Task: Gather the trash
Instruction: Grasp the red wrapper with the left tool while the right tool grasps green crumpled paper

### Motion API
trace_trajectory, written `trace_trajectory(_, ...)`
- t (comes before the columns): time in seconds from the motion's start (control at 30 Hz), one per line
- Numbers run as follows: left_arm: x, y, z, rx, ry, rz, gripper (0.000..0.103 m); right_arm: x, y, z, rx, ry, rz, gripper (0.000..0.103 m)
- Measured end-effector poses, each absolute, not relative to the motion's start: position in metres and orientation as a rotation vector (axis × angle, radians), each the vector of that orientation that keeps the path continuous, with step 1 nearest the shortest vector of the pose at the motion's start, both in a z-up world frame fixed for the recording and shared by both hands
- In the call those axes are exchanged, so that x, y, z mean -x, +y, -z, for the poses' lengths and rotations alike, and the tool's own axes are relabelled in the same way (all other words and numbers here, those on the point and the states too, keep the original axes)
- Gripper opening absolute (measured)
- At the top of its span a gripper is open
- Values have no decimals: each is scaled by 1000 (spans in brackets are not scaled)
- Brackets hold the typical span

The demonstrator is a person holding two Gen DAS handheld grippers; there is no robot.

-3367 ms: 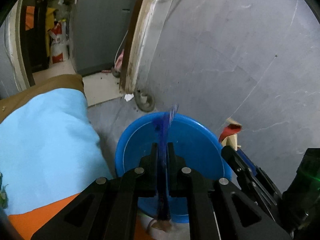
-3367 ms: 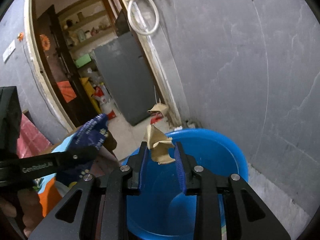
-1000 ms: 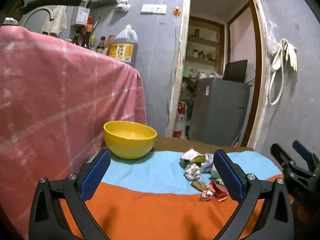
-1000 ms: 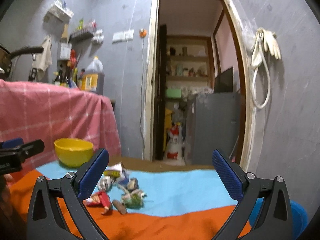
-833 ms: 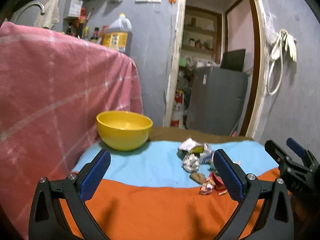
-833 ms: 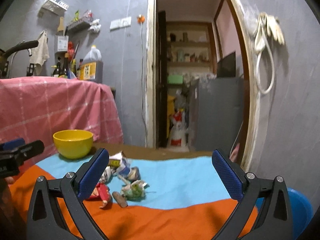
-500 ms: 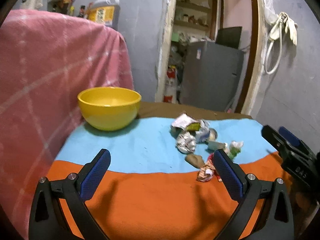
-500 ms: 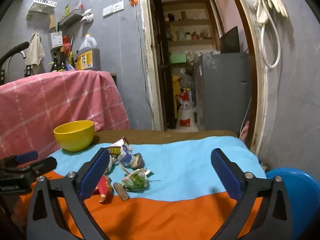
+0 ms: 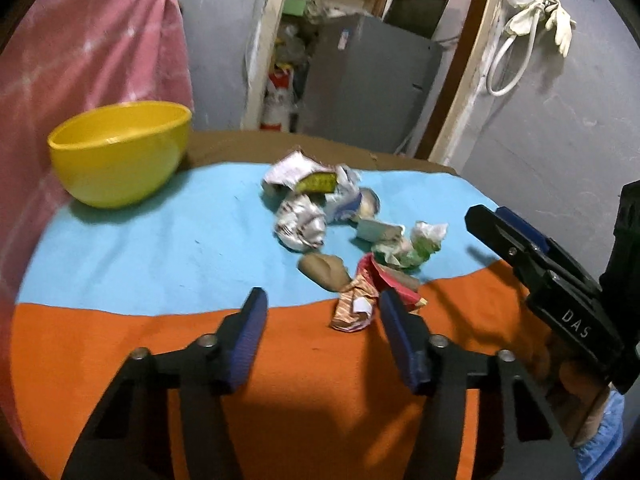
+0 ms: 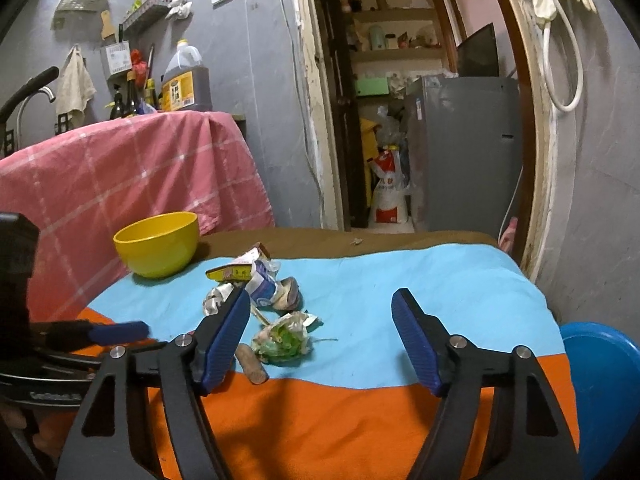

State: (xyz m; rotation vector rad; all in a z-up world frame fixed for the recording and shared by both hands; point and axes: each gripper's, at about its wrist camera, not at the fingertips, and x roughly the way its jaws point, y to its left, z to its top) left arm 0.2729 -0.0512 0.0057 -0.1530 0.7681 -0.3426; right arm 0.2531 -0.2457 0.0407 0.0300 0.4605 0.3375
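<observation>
A small pile of crumpled trash lies on the blue and orange cloth: a red and orange wrapper (image 9: 356,304), a brown lump (image 9: 324,270), a green and white wad (image 9: 412,246) and silver and white wrappers (image 9: 300,224). My left gripper (image 9: 322,336) is open and empty, its jaws just in front of the red wrapper. My right gripper (image 10: 320,332) is open and empty, just short of the green wad (image 10: 282,338) and the brown lump (image 10: 252,368). The blue bucket (image 10: 600,364) stands low at the right, beside the table.
A yellow bowl (image 9: 120,152) stands at the back left of the table (image 9: 120,248), against a pink checked cloth (image 10: 120,168). A grey wall is on the right, and behind the table a doorway opens onto a grey fridge (image 10: 460,152).
Both grippers have left the blue bucket, opened and dropped their trash. They have since moved forward and down toward the pile, and the jaws have narrowed from their widest.
</observation>
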Motion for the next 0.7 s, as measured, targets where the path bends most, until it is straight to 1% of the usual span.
trace_trajectory(0.07, -275, -52, -4, 170, 789, 367, 34, -256, -244, -39, -27, 479, -344, 69)
trace_trajectory(0.17, -278, -50, -3, 202, 804, 397, 25, -259, -241, -36, -19, 506, -356, 64)
trace_trajectory(0.2, -278, -49, -3, 214, 805, 409, 20, -260, -240, -35, -15, 516, -363, 62)
trace_trajectory(0.37, -276, -45, -5, 235, 801, 421, 17, -266, -229, -29, 25, 573, -401, 61)
trace_trajectory(0.5, -273, -40, -5, 258, 792, 415, 13, -264, -221, -26, 65, 580, -414, 60)
trace_trajectory(0.53, -272, -40, -6, 260, 787, 412, 13, -265, -220, -26, 68, 583, -416, 57)
trace_trajectory(0.6, -271, -38, -7, 264, 782, 405, 13, -268, -218, -25, 67, 599, -423, 43)
trace_trajectory(0.67, -270, -37, -7, 269, 779, 401, 13, -272, -217, -23, 62, 618, -423, 38)
trace_trajectory(0.7, -269, -36, -7, 271, 778, 399, 13, -274, -216, -23, 61, 623, -426, 32)
